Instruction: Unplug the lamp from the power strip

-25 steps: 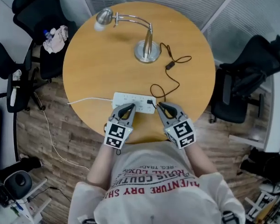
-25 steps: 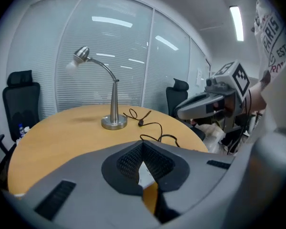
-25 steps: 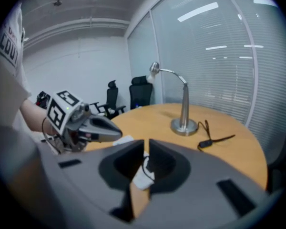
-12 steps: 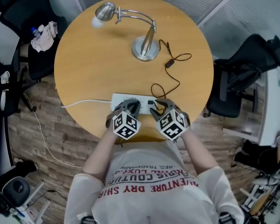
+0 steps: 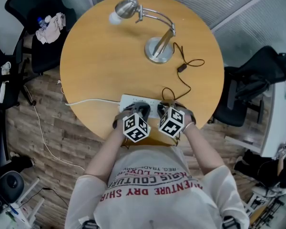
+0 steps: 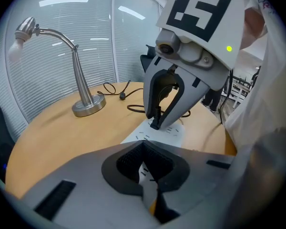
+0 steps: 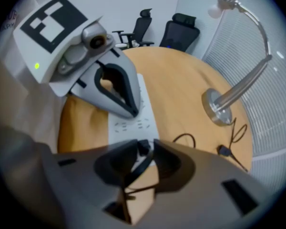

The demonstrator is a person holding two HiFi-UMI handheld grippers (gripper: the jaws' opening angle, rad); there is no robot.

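Observation:
The silver desk lamp (image 5: 160, 49) stands at the far side of the round wooden table (image 5: 100, 66). Its black cord (image 5: 183, 82) loops down to a black plug (image 7: 142, 149) in the white power strip (image 5: 131, 100) near the front edge. My right gripper (image 7: 144, 147) straddles that plug; its jaws are closing, a thin gap still shows beside the plug, and the cord runs down between them. My left gripper (image 7: 132, 112) is shut, its tip resting on the strip (image 6: 169, 133) just left of the plug (image 6: 155, 123). The right gripper (image 6: 160, 124) shows tilted over the plug.
The strip's white cable (image 5: 88, 101) runs left off the table edge to the floor. An inline switch (image 5: 182, 68) lies on the lamp cord. Black office chairs (image 5: 250, 87) ring the table, one with a cloth (image 5: 50, 23) on it. The table's front edge is right beneath my grippers.
Both grippers have moved forward from the table edge onto the power strip. The right gripper's jaws now stand either side of the plug, and the left tip sits on the strip.

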